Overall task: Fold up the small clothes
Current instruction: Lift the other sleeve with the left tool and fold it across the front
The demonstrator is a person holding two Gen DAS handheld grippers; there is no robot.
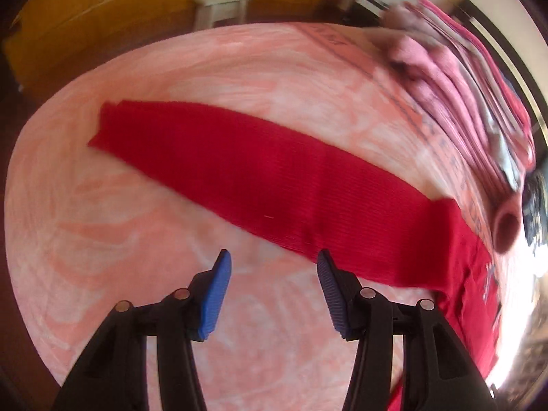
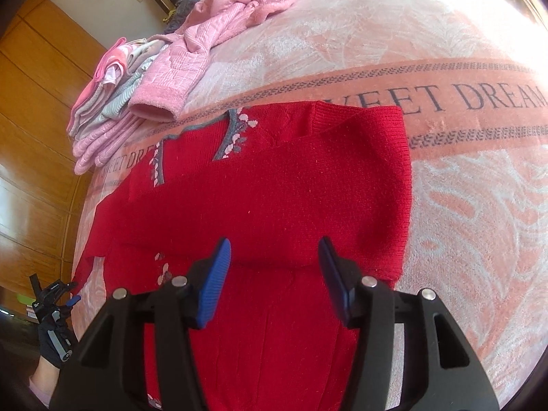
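Sweater (image 2: 274, 191): flat on the bed (image 2: 462, 205), one sleeve (image 1: 239, 167) stretched out sideways.
Clothes pile (image 2: 113, 109): on the bed, behind and left of the sweater.
Jacket (image 2: 212, 41): behind the sweater, its cuff resting on the pile.
Stool (image 1: 222, 7): beyond the bed's far edge.

black gripper (image 2: 274, 267) frames, ribbed blue pads (image 2: 214, 284), silver screws; dark glove (image 2: 51, 339) on hand.

Red sweater (image 2: 267, 198), pink patterned blanket (image 2: 462, 205)

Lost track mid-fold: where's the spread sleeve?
Left wrist view: the sleeve lies flat on the blanket, stretching left from the sweater, just beyond the open left tongs.
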